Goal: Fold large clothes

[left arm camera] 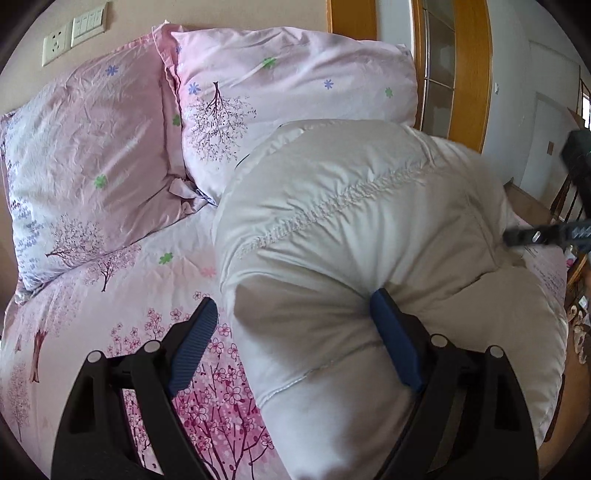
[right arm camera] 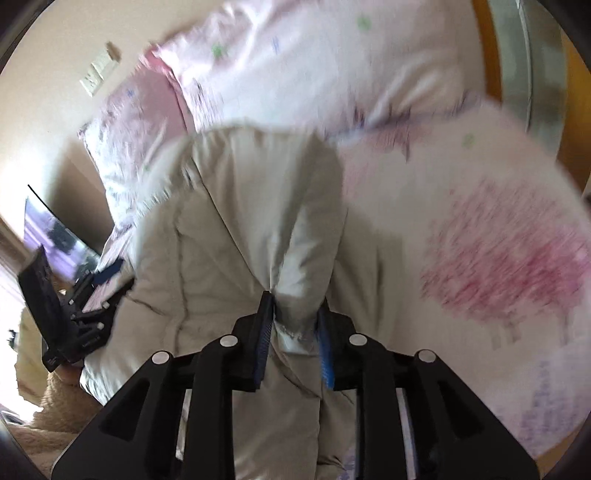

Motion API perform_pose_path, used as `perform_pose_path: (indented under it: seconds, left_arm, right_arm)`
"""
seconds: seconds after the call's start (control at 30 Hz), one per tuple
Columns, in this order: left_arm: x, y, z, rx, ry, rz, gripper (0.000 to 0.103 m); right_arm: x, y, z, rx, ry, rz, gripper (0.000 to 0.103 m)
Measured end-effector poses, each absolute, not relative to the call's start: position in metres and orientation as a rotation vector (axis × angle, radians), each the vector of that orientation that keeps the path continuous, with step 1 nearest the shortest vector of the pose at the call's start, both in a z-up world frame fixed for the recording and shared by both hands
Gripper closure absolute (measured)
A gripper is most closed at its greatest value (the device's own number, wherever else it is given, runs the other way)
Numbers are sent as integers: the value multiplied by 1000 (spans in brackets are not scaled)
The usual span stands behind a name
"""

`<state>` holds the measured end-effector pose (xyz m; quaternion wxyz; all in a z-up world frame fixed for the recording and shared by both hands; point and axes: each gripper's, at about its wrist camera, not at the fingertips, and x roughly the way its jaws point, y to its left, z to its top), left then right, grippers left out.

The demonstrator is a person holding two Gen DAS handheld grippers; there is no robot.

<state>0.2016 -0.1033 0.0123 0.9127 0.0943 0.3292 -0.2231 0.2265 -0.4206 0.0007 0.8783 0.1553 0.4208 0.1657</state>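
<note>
A puffy cream-white padded coat (left arm camera: 351, 236) lies bunched on a bed with a pink blossom-print sheet (left arm camera: 110, 295). My left gripper (left arm camera: 293, 314) is open wide at the coat's near left edge; a bulge of the coat sits between its blue pads, and the right pad (left arm camera: 391, 332) presses into the fabric. My right gripper (right arm camera: 295, 310) is shut on a raised fold of the coat (right arm camera: 306, 236) and holds it above the rest of the coat. The right wrist view is blurred by motion. The left gripper also shows at the left of the right wrist view (right arm camera: 99, 291).
Two pink floral pillows (left arm camera: 92, 147) (left arm camera: 295, 81) lean at the head of the bed under wall sockets (left arm camera: 70, 33). A wooden door frame (left arm camera: 469, 66) stands at the far right. The right gripper's body (left arm camera: 546, 232) shows at the right edge.
</note>
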Motion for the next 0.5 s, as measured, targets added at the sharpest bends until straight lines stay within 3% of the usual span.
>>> perform_pose_path:
  seconds: [0.27,0.5]
  left_arm:
    - [203,-102,12,190,684,-468,17]
    - [201,-103,13,197,669,-465,17]
  right_arm:
    - [214,-409,49,186,664,170,80]
    - [238,-377,11,91,854,240,81]
